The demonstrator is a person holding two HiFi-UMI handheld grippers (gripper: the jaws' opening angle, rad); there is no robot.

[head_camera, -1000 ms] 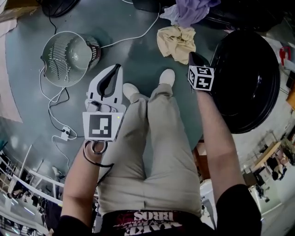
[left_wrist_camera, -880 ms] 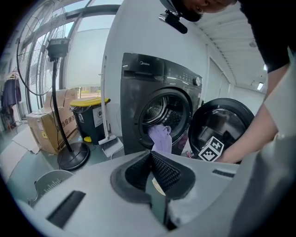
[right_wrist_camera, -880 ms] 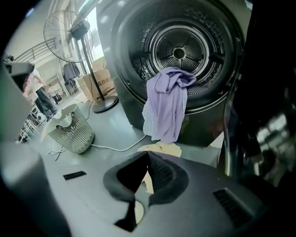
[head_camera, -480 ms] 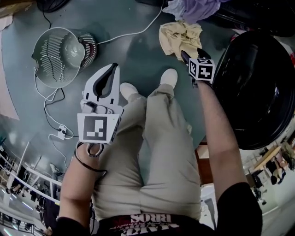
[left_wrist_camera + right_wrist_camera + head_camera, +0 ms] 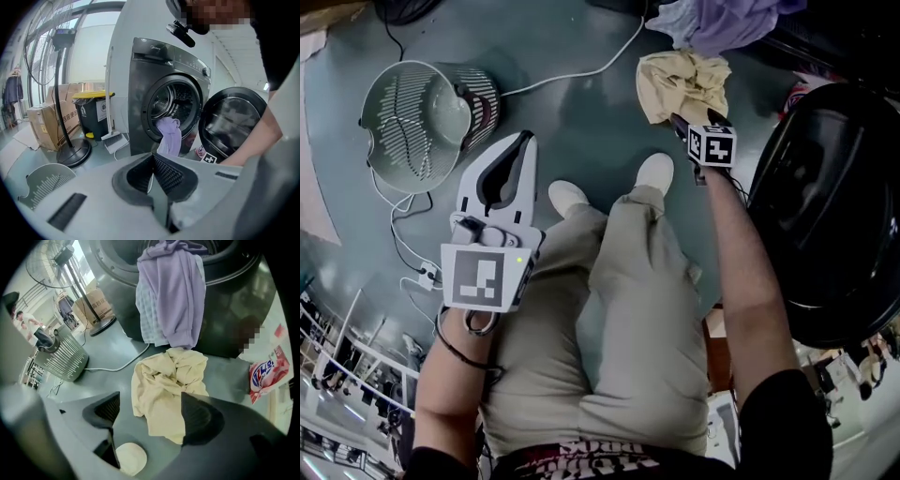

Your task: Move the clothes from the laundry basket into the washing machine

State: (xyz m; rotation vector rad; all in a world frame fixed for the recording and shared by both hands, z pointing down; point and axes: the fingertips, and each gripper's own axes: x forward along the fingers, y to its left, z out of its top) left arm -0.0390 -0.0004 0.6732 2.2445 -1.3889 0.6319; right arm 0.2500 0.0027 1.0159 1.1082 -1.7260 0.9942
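On the floor [image 5: 581, 112] one yellow cloth [image 5: 684, 82] waits under the right gripper [image 5: 152, 408], its empty jaws just opened; laundry basket [image 5: 412, 117] empty, purple garment [image 5: 722, 19] half-loaded, left gripper [image 5: 152, 176] pressed together.

Cream garment [image 5: 682, 82] crumpled, heaped before washing machine [image 5: 140, 93].

- The round grey slatted plastic laundry basket [image 5: 412, 117] sits at ten o'clock from the person's white shoes [image 5: 654, 172].
- The crumpled cream cloth [image 5: 680, 82] lies at one o'clock, before the lilac fabric garment [image 5: 722, 21] hanging from the grey metal washing machine [image 5: 138, 84].
- Its round dark glass door [image 5: 830, 206] is at three o'clock.
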